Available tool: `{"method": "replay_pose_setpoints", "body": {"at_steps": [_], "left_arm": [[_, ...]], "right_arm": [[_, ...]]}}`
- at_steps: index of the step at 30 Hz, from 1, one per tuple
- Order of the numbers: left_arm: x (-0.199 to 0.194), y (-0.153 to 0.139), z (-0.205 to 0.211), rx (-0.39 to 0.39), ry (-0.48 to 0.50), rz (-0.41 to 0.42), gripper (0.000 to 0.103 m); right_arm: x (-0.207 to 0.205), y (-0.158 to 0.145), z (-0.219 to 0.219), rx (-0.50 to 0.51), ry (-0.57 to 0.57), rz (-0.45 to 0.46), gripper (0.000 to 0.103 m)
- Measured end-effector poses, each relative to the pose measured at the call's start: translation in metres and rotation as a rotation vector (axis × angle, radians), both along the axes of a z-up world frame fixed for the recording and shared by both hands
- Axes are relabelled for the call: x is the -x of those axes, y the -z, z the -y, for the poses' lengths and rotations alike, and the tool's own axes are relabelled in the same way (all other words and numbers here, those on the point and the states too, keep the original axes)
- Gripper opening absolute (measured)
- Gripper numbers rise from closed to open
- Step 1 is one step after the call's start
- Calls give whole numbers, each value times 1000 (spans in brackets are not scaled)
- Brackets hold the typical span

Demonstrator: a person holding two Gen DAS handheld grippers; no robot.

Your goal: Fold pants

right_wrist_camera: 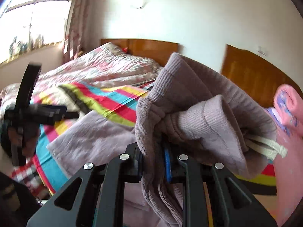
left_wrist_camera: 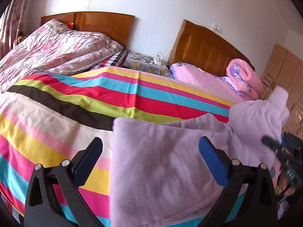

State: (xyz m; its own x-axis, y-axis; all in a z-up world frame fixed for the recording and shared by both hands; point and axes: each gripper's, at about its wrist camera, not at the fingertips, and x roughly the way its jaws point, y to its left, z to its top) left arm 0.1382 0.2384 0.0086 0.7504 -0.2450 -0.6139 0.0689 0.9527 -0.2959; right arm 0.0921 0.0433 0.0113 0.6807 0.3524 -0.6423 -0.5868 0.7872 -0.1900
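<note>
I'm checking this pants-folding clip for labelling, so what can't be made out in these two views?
- Right gripper pads, right wrist view: bunched pants clamped between them cover the contact.
- Pants' far legs, left wrist view: cut off at the bottom edge behind the open left gripper.
- Small items on the nightstand, left wrist view: too small.
- Rolled pink quilt, right wrist view: blurred.
</note>
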Motion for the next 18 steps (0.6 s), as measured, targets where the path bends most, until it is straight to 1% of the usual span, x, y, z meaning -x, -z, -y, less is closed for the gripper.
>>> {"method": "replay_pose_setpoints", "body": {"at_steps": [2, 4, 5, 6, 7, 9, 10, 13, 14, 16, 18], "left_arm": [[6, 3, -28, 31, -48, -28, 102], [15, 11, -44, 59, -71, -63, 101], [20, 15, -48, 79, -67, -77, 101], [25, 17, -52, 102, -54, -90, 101], [29, 19, -52, 126, -33, -101, 101], [29, 22, -43, 187, 28, -113, 101], [27, 23, -36, 226, 68, -124, 101], [11, 28, -12, 352, 205, -192, 101], [5, 31, -4, 379, 236, -224, 101], [-8, 39, 12, 399, 266, -309, 101], [-18, 45, 26, 385, 287, -366, 101]], "right_arm": [[13, 44, -46, 136, -159, -77, 20], [24, 85, -67, 257, -228, -98, 20], [29, 91, -69, 259, -236, -71, 20], [28, 90, -67, 240, -226, -73, 21], [25, 85, -62, 203, -214, -96, 20], [21, 78, -51, 131, -202, -112, 20], [22, 76, -48, 118, -202, -101, 20], [26, 75, -52, 133, -204, -67, 20], [27, 75, -53, 136, -209, -58, 21], [25, 75, -54, 118, -213, -51, 21], [22, 75, -53, 83, -221, -68, 23]]}}
